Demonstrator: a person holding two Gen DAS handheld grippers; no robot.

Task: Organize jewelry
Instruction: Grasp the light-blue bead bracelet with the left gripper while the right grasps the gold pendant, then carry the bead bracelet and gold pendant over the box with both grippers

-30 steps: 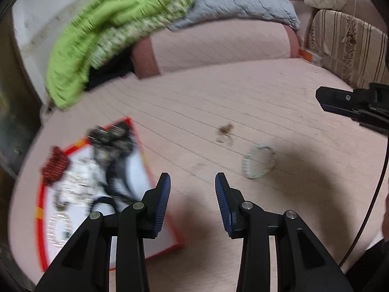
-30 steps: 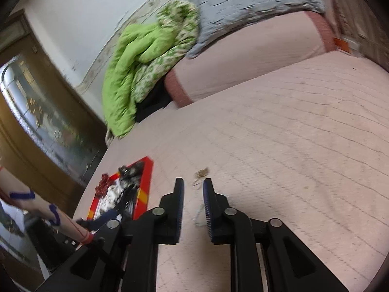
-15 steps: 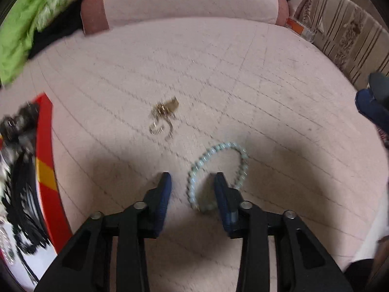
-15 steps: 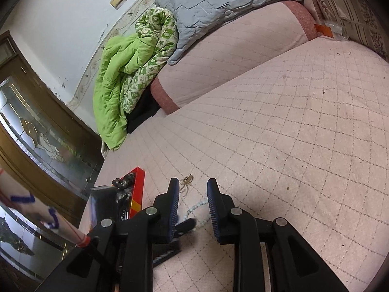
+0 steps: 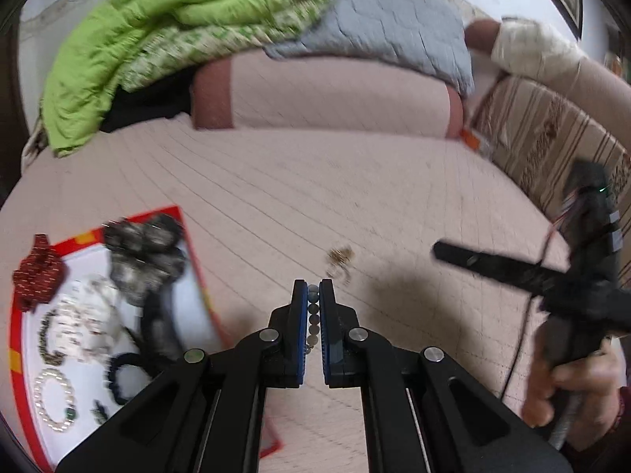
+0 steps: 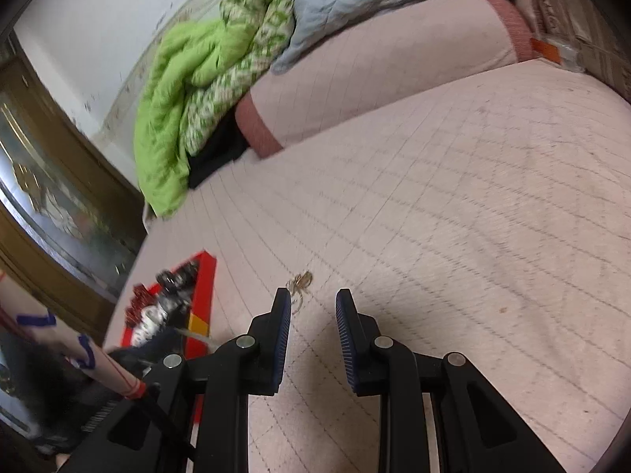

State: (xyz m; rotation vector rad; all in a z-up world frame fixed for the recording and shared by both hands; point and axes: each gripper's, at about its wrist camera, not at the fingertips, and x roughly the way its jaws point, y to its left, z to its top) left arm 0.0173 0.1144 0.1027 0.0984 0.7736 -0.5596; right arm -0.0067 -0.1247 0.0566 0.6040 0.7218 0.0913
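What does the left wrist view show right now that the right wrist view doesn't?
Only the left wrist view: the left tool shut on the pale bead bracelet, the right tool seen from the side, and the tray's pearl bracelet. Only the right wrist view: the right tool's open, empty jaws and a wooden door. Both: the gold piece on the bedspread, the red tray, the green quilt.

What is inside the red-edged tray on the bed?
The red-edged tray holds a white pearl bracelet, a dark bead bracelet, a dark red beaded piece on its edge, and blurred black and white jewelry. What lies under that pile is covered.
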